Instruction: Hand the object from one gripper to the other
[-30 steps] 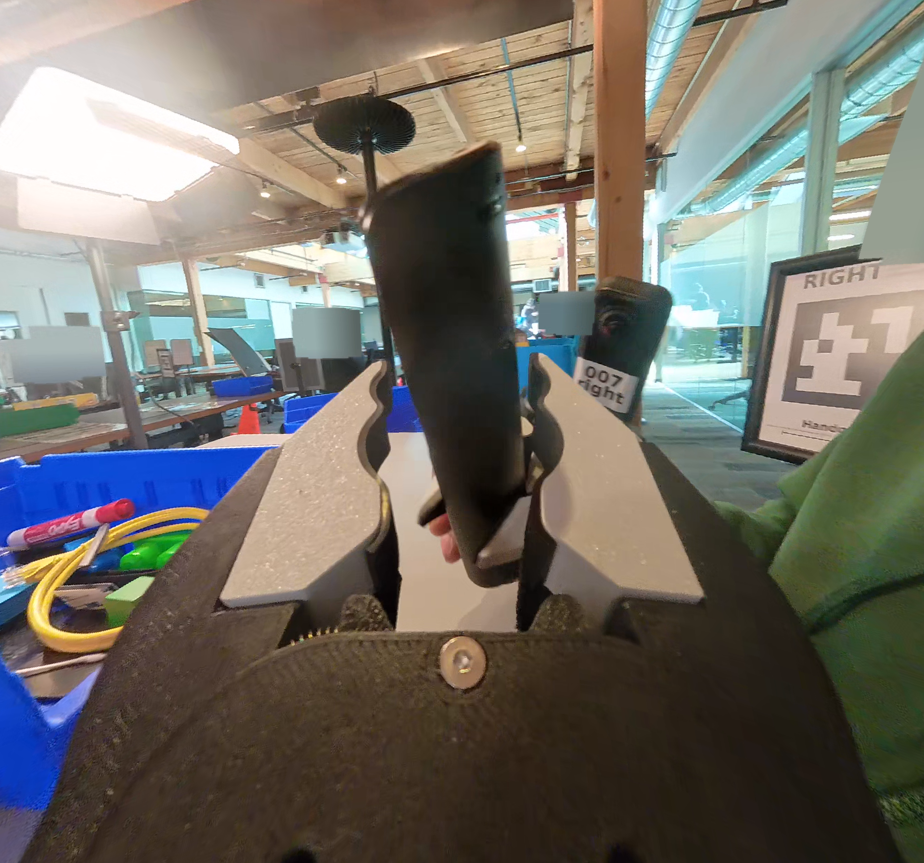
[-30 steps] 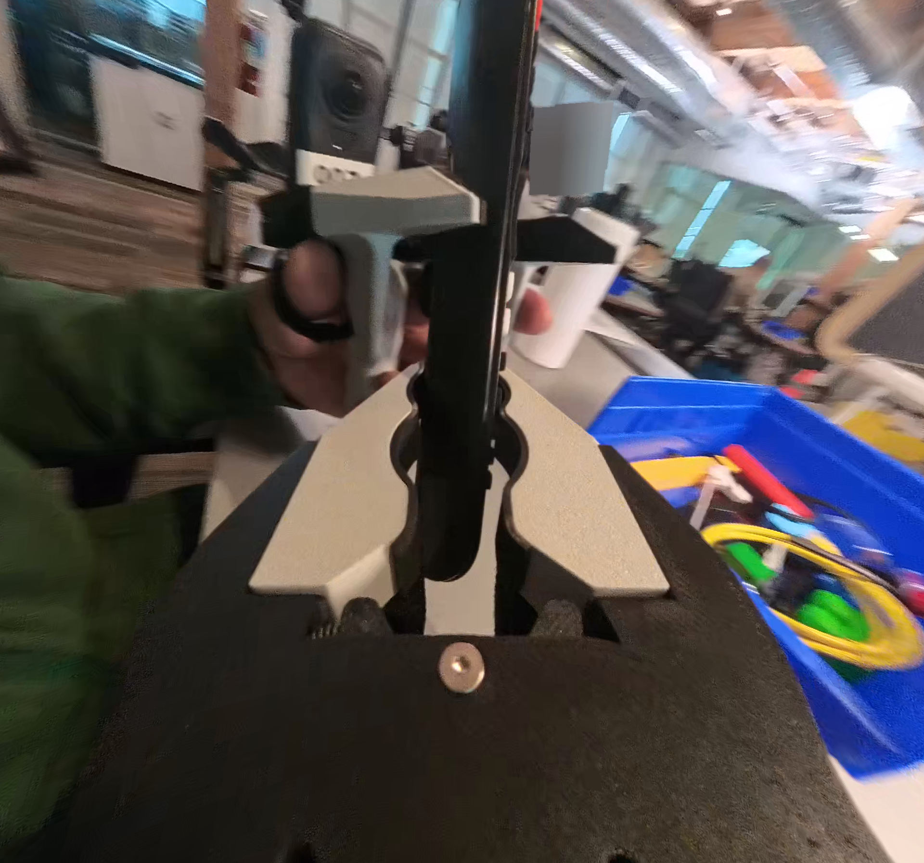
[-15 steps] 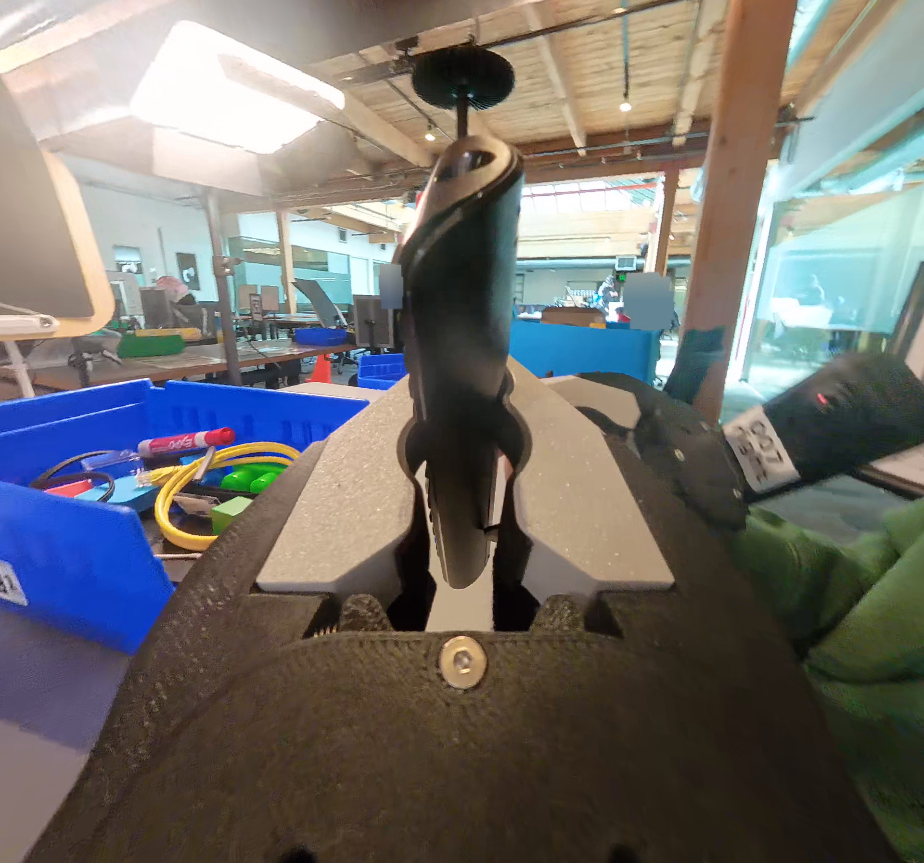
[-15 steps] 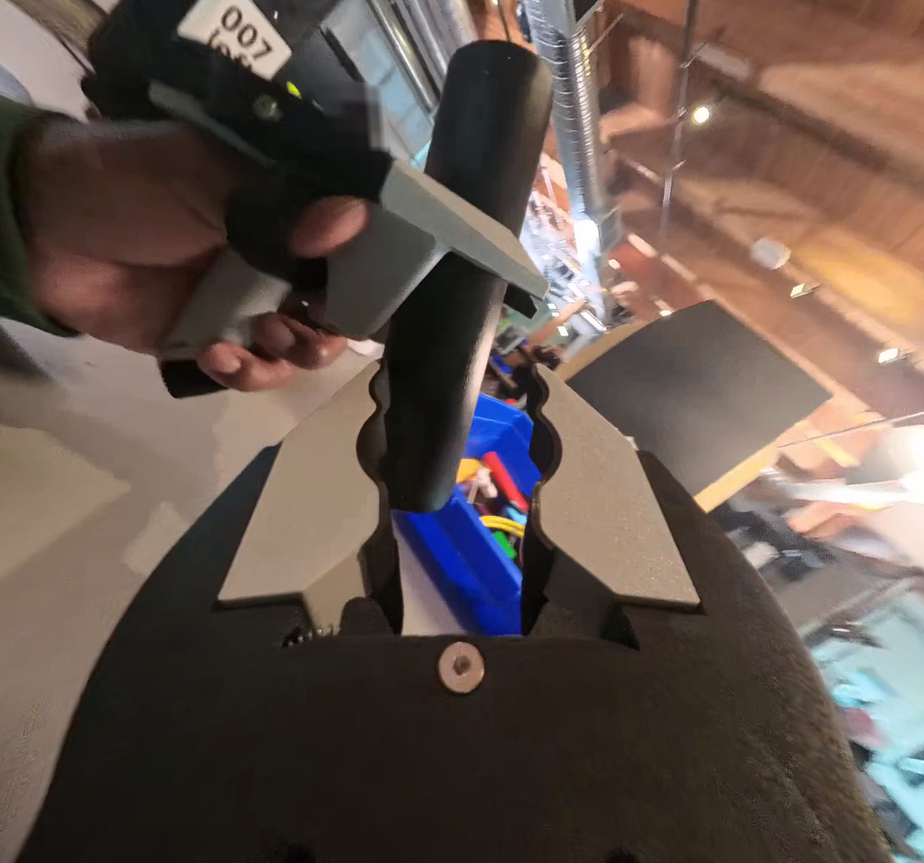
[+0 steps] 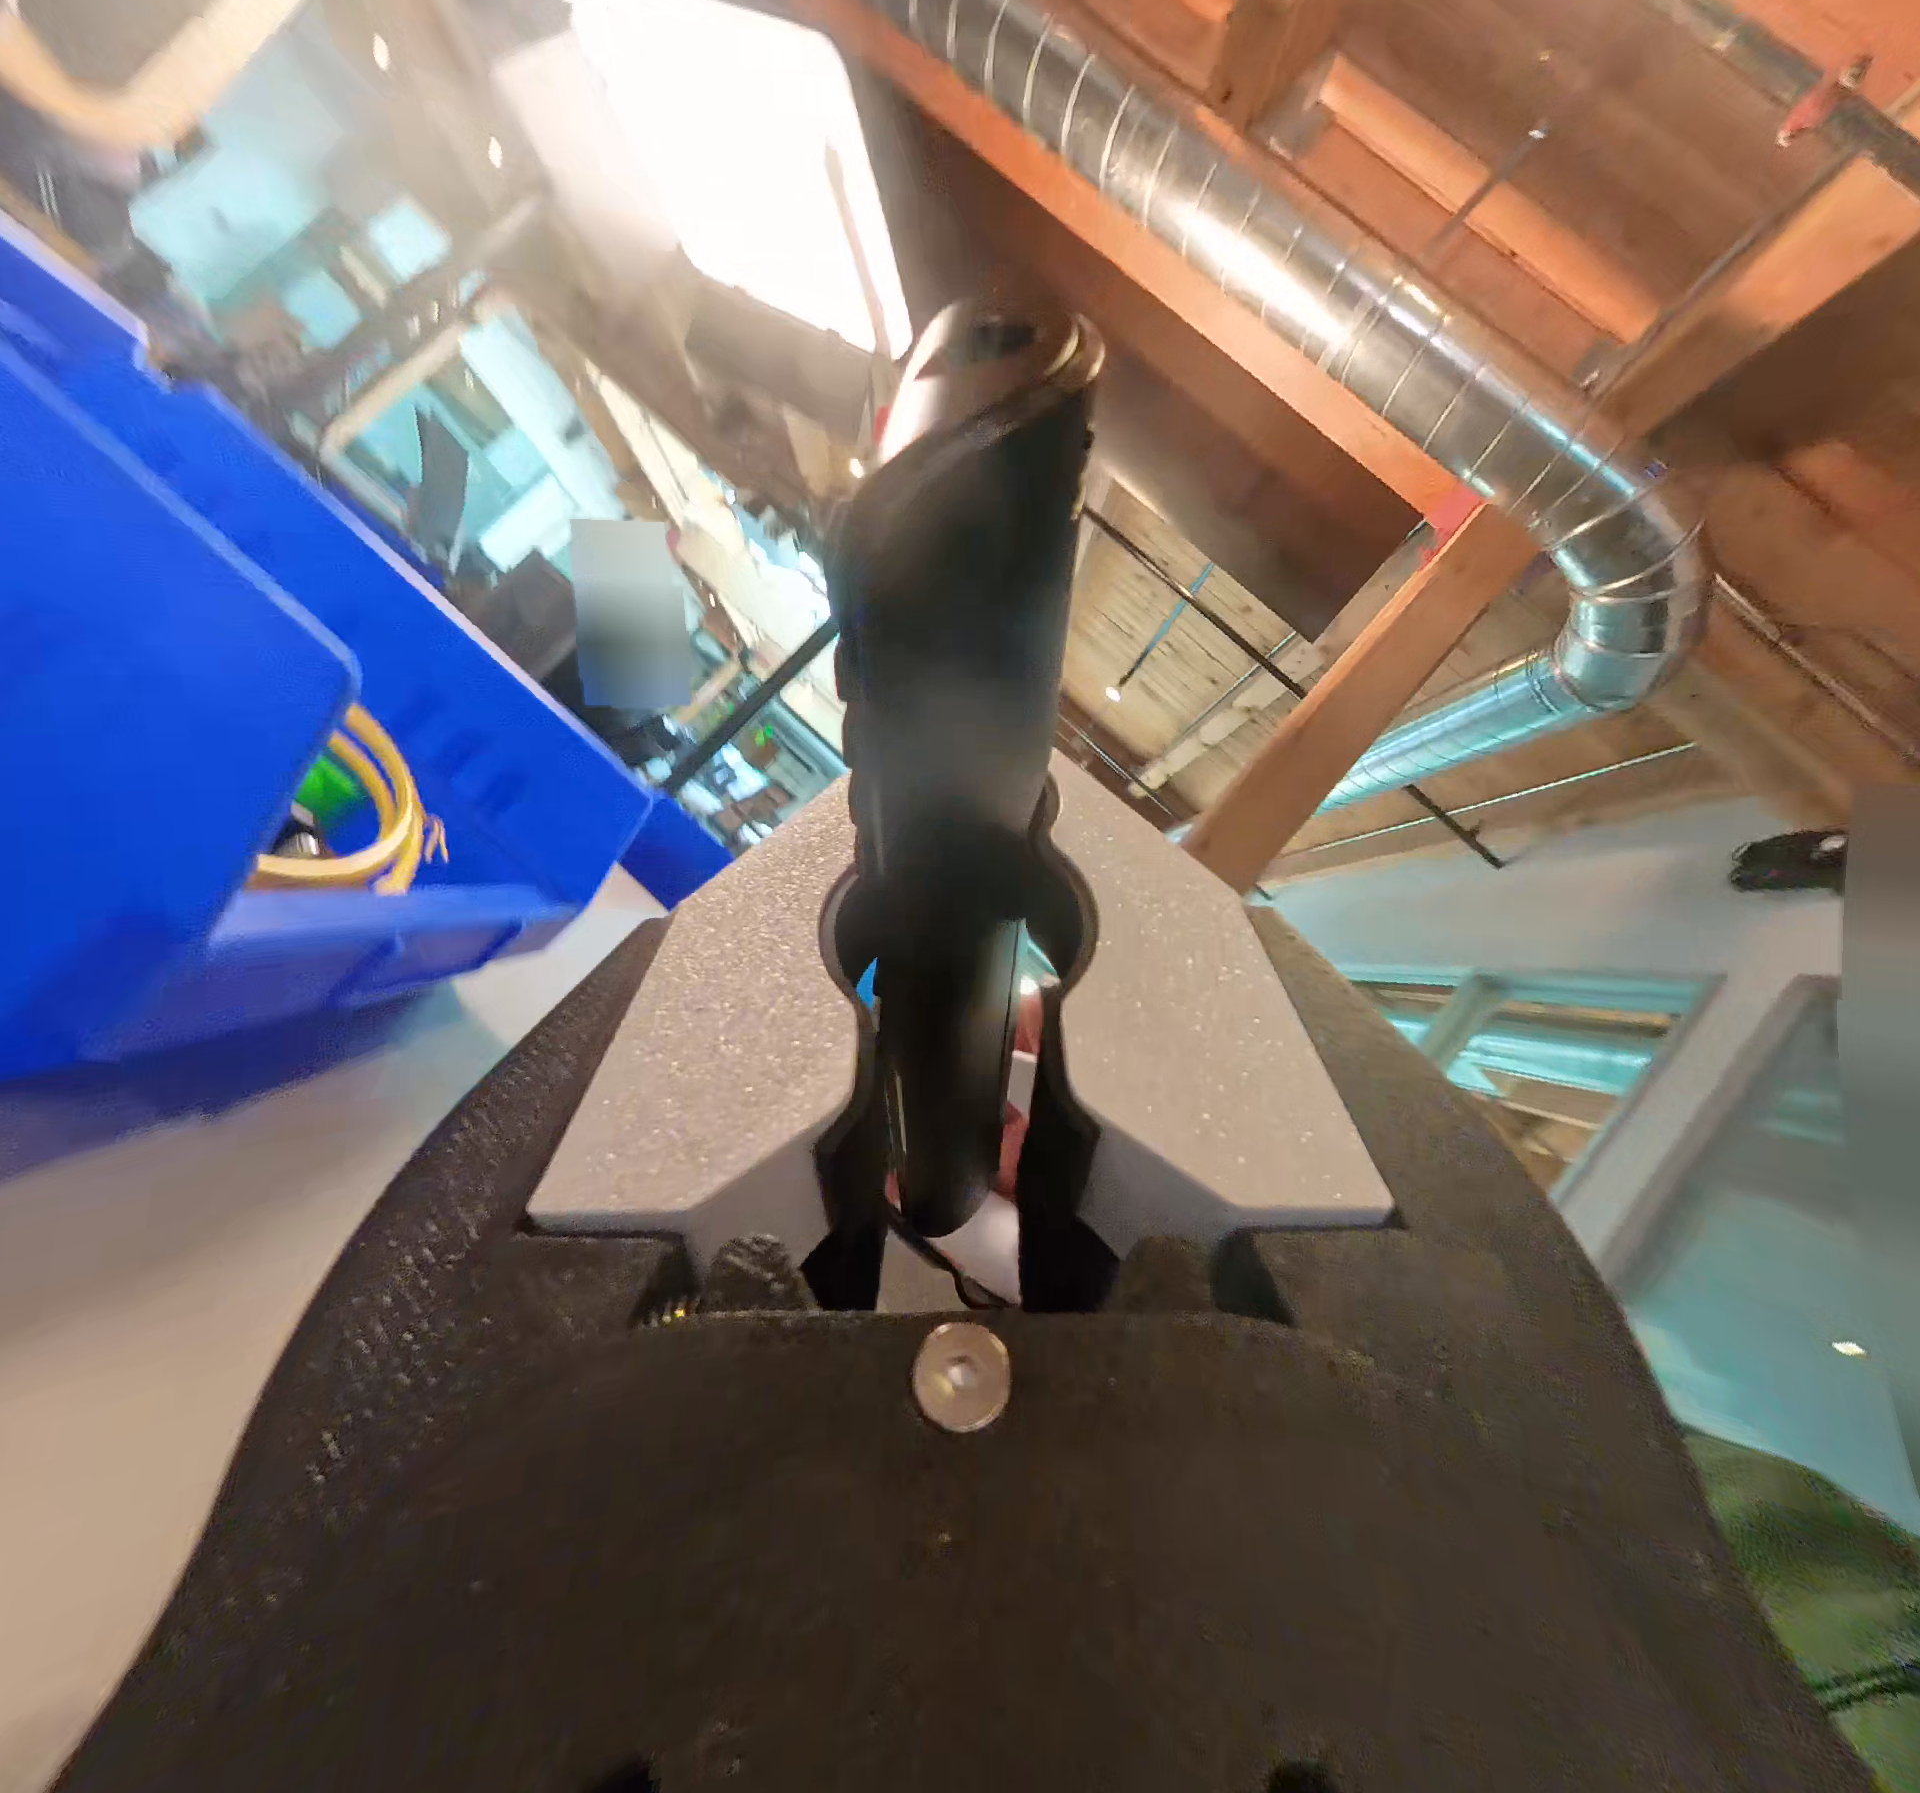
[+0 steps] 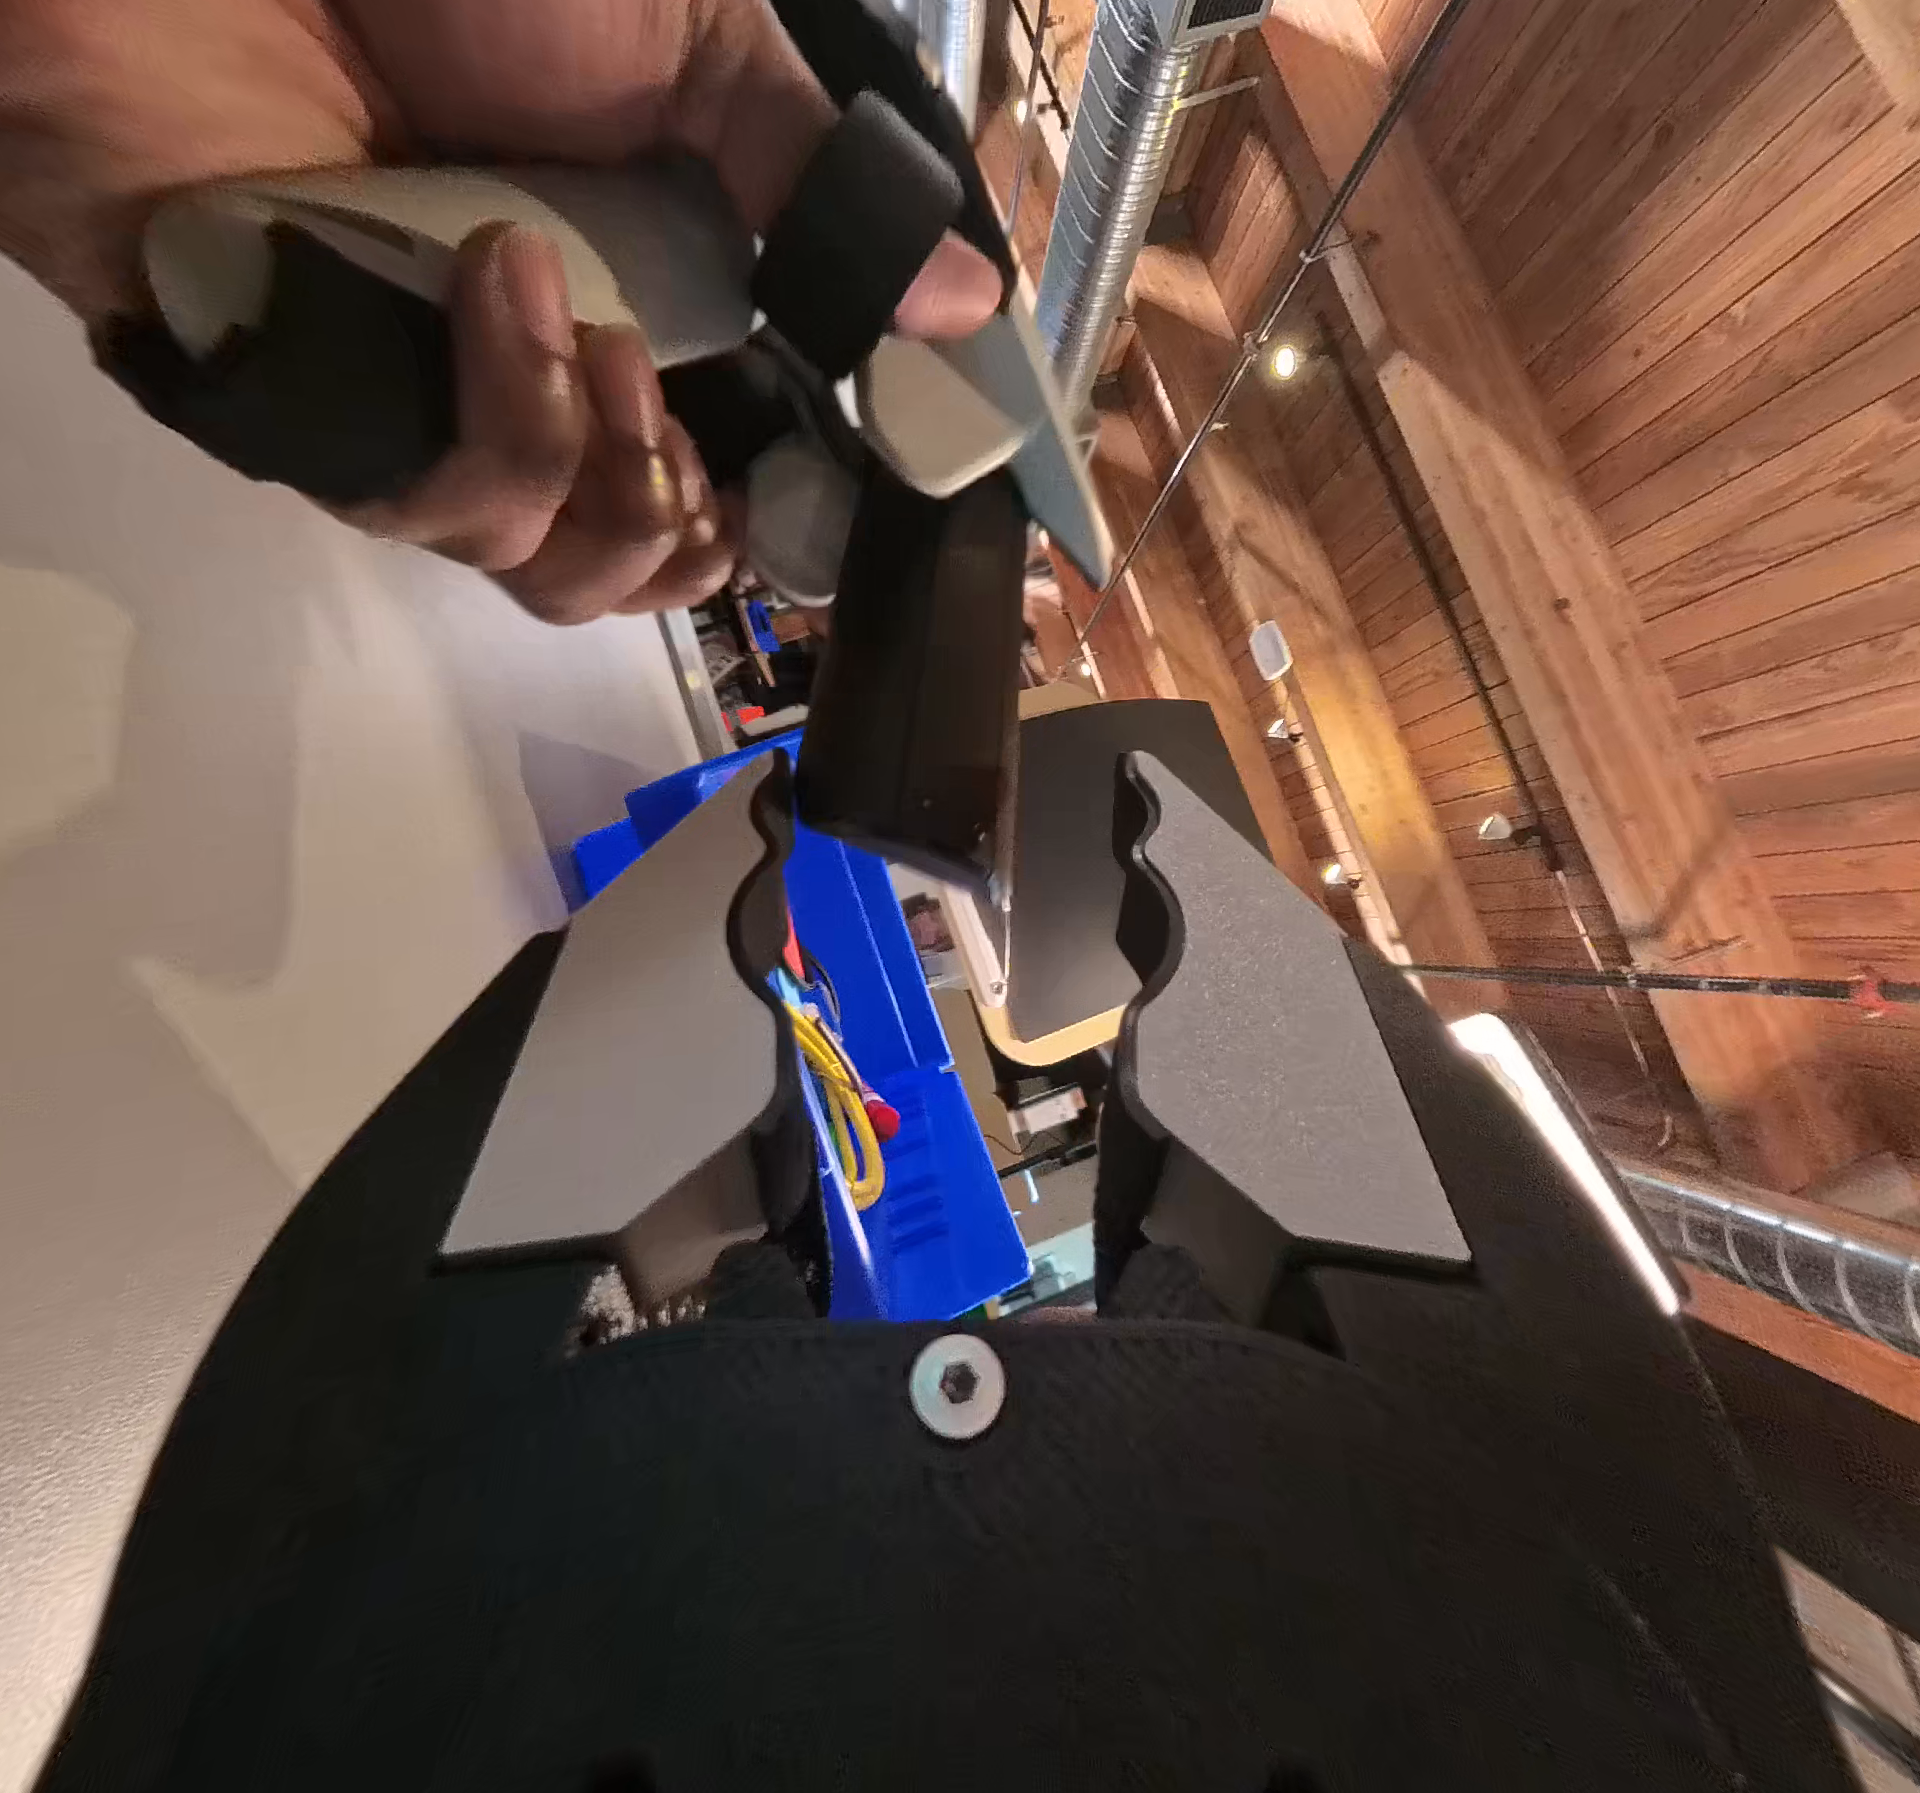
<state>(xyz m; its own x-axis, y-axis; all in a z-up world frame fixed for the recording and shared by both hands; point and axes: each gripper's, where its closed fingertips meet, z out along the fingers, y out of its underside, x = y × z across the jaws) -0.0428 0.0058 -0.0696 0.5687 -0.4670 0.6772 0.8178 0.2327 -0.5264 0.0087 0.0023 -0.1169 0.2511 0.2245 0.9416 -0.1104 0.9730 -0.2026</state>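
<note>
Between the grey jaws of the left gripper (image 5: pixel 956 896) the black object (image 5: pixel 956 663), a long and slim thing like a remote control, is clamped near its lower end. In the left wrist view the jaws are pressed narrow against both its sides, and its long axis is seen to run forward and upward, almost along the fingers, with the far end pointing toward the wooden ceiling.

In the right wrist view the same object (image 6: pixel 914 694) is seen from its free end. It hangs down from the left gripper (image 6: pixel 935 424), which is held by the person's hand (image 6: pixel 468 216), and its blunt end lies just in front of the mouth of the right gripper (image 6: pixel 951 860). The jaws of the right gripper are spread wide and nothing is held by them. The end of the object is placed nearer to the left jaw; whether it touches that jaw cannot be told.

The object is therefore judged to be carried only by the left gripper, and the right gripper is the free one. A blue bin (image 6: pixel 894 1099) with yellow cable is seen on the white counter (image 6: pixel 260 808) behind, well apart from the object.
</note>
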